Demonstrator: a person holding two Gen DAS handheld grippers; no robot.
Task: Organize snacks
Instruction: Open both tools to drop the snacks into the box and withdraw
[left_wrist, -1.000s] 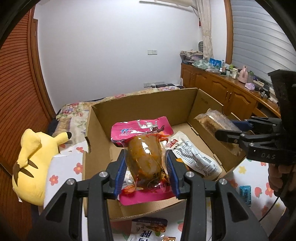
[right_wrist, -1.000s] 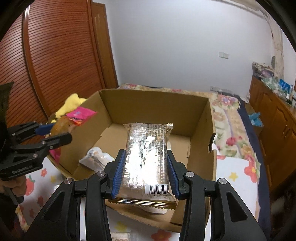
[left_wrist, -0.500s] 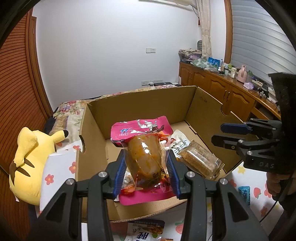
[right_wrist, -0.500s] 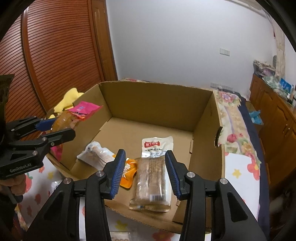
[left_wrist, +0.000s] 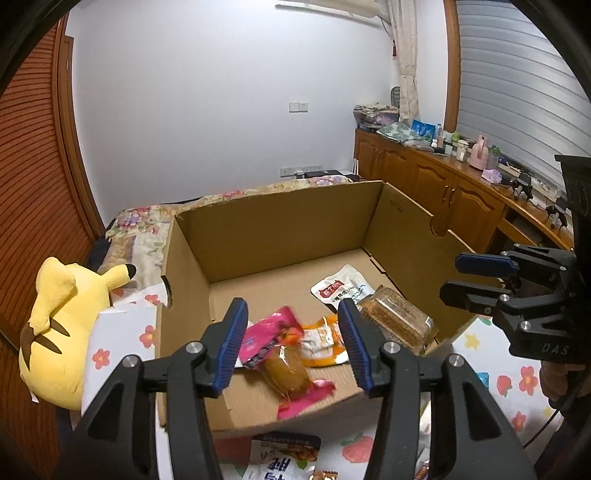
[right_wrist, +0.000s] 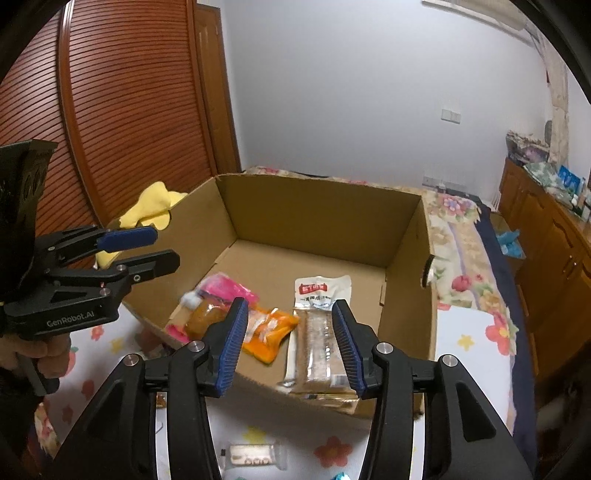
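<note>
An open cardboard box (left_wrist: 280, 229) (right_wrist: 317, 214) stands on a flowered cloth. Inside lie a pink packet with a brown snack (left_wrist: 284, 365) (right_wrist: 212, 308), an orange packet (left_wrist: 321, 341) (right_wrist: 267, 332), a white packet with a red label (left_wrist: 341, 286) (right_wrist: 319, 291) and a clear-wrapped brown bar (left_wrist: 397, 319) (right_wrist: 319, 341). My left gripper (left_wrist: 291, 345) is open and empty above the box's near edge; it also shows in the right wrist view (right_wrist: 147, 247). My right gripper (right_wrist: 288, 345) is open and empty over the bar; it also shows in the left wrist view (left_wrist: 476, 277).
A yellow plush toy (left_wrist: 62, 325) lies left of the box. More snack packets (left_wrist: 284, 458) (right_wrist: 255, 456) lie on the cloth in front of the box. Wooden cabinets (left_wrist: 443, 199) line the right wall; a slatted wooden wardrobe (right_wrist: 129, 110) stands to the left.
The right gripper opened and dropped the clear-wrapped bar into the box. Then the left gripper opened and the pink packet fell into the box.
</note>
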